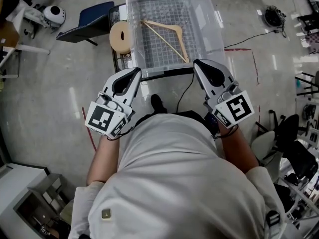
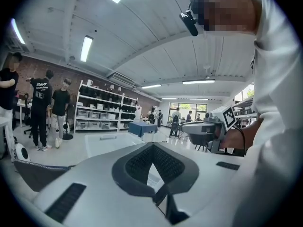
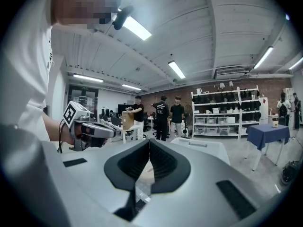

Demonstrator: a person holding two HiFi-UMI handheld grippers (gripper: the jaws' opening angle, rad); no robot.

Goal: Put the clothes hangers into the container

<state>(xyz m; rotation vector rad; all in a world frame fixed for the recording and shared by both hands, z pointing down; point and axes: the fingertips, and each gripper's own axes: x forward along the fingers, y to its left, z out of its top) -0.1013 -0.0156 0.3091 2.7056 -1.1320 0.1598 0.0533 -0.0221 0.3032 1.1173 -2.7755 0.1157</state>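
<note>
A wooden clothes hanger (image 1: 172,34) lies on the grid bottom of the clear plastic container (image 1: 130,44) in front of me. My left gripper (image 1: 135,71) sits at the container's near left corner, jaws together and empty. At the near right corner my right gripper (image 1: 198,63) is likewise shut with nothing in it. Both point roughly level toward the container. In the left gripper view the jaws (image 2: 152,145) meet at their tip, with the right gripper (image 2: 203,129) to the side. The right gripper view shows its closed jaws (image 3: 149,143), the left gripper (image 3: 92,131) and the container's rim (image 3: 203,148).
A round wooden stool (image 1: 119,36) and a blue chair (image 1: 89,21) stand left of the container. A black cable (image 1: 184,96) runs over the floor below it. Several people (image 3: 163,115) stand near storage shelves (image 3: 222,115) farther back. Chairs and gear crowd the right side (image 1: 284,133).
</note>
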